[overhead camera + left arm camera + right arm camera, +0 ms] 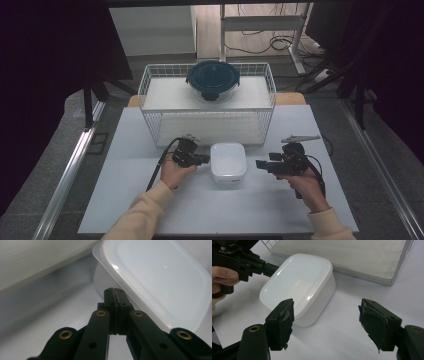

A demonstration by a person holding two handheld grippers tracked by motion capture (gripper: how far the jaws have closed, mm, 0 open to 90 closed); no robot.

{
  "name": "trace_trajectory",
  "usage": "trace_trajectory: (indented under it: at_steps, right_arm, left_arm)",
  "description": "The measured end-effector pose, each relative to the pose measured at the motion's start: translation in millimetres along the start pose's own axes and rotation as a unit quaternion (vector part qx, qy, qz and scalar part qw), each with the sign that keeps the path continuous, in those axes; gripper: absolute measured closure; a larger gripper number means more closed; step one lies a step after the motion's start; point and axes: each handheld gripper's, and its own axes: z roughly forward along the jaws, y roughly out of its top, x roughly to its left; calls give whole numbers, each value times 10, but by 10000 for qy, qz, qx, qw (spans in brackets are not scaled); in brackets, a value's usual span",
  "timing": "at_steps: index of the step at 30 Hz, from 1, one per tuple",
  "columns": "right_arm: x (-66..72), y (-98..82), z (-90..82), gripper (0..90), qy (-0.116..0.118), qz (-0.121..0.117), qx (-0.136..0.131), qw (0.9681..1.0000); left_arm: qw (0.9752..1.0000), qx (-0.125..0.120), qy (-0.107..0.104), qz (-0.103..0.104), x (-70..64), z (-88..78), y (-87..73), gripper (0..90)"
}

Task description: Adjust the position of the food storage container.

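Box: white lidded box [228,161] on the table [130,200], just in front of the wire basket [150,85], between the two grippers.
Left gripper: left gripper [206,159] at the box's left edge; jaws clenched together, tips right at the lid rim (in the left gripper view the pads [117,296] meet with nothing between them, just under the lid's edge).
Right gripper: right gripper [259,164] to the box's right, apart from it; jaws released and wide, holding nothing, the box ahead of the left pad in its own view.
Basket: holds a round dark-lidded bowl [213,80].
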Motion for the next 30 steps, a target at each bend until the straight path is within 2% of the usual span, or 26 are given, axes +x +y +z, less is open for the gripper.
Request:
trace_trajectory:
  at_steps: [2, 3, 4, 6, 8, 9, 13, 17, 23, 30]
  right_arm:
    - [-3, 0, -2, 272, -7, -3, 2, 10000]
    - [-4, 0, -3, 272, -7, -2, 2, 10000]
    - [-3, 0, -4, 272, -7, -3, 0, 10000]
    - [-1, 0, -7, 272, -10, -12, -3, 10000]
    - [0, -1, -8, 272, -5, -23, -17, 10000]
    - [0, -1, -9, 272, -6, -24, -18, 10000]
    - [2, 0, 0, 272, -8, -13, 5, 10000]
    - [19, -3, 8, 272, 14, -52, -1, 10000]
    - [25, -5, 14, 270, 5, -81, 28, 10000]
    - [24, -7, 17, 269, 26, -82, 31, 10000]
  left_arm:
    - [10000, -15, 20, 46, -1, -70, 0, 897]
    - [9999, -111, -5, -2, -19, -101, -3, 895]
    - [9999, -110, 24, 67, -24, -147, -6, 891]
    - [9997, -223, 20, 71, -55, -231, -23, 881]
    - [9995, -321, -12, 73, -85, -329, -55, 842]
    - [9993, -342, -28, 125, -95, -383, -73, 801]
    - [9989, -438, 148, 70, -158, -547, -150, 553]
    - [9986, -501, 172, 7, -160, -643, -213, 416]
    - [9982, -562, 205, -63, -118, -704, -255, 346]
    - [9979, -595, 220, -121, -73, -753, -275, 326]
